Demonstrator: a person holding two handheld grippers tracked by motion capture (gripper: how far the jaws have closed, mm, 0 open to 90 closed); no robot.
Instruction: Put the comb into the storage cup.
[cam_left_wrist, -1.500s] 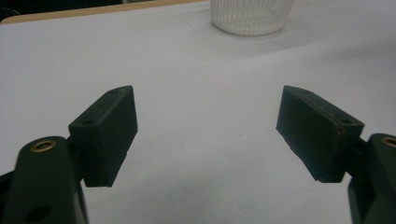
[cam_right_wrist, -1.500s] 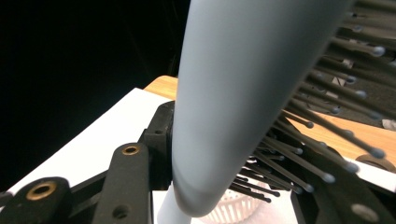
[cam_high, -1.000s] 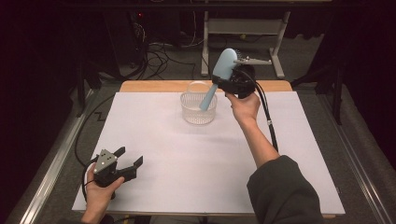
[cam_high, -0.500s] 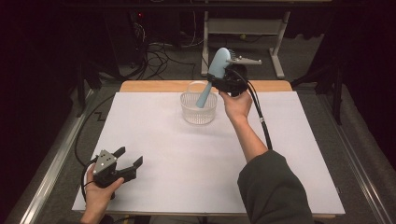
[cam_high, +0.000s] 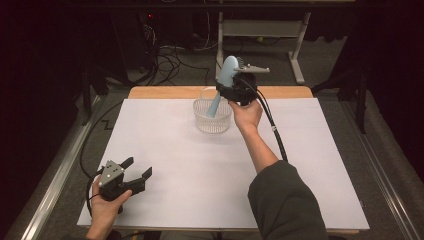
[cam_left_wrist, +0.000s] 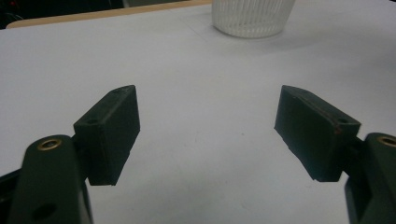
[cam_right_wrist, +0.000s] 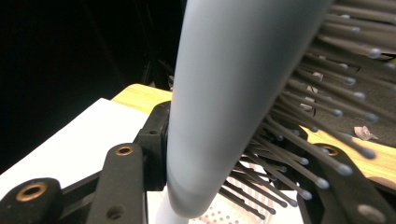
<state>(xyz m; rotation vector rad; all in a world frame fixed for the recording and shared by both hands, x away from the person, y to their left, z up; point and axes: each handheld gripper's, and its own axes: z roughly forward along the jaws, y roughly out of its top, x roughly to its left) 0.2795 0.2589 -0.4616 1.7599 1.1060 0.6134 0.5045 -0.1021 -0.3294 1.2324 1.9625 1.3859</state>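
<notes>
Since a second ago, the right gripper (cam_high: 226, 93) has carried the blue hairbrush (cam_high: 223, 84) left, handle dipping into the clear basket (cam_high: 212, 116) at the counter's (cam_high: 165, 140) far middle; its fingers, just easing apart, hold the brush. Near left, the left gripper (cam_high: 137, 168) rests, fingers wide.

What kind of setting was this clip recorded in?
Probably a lab or workshop data-collection bench, not a home: a table under a plain white sheet, loose cables on the floor behind it, a metal stand frame in a dark room.
</notes>
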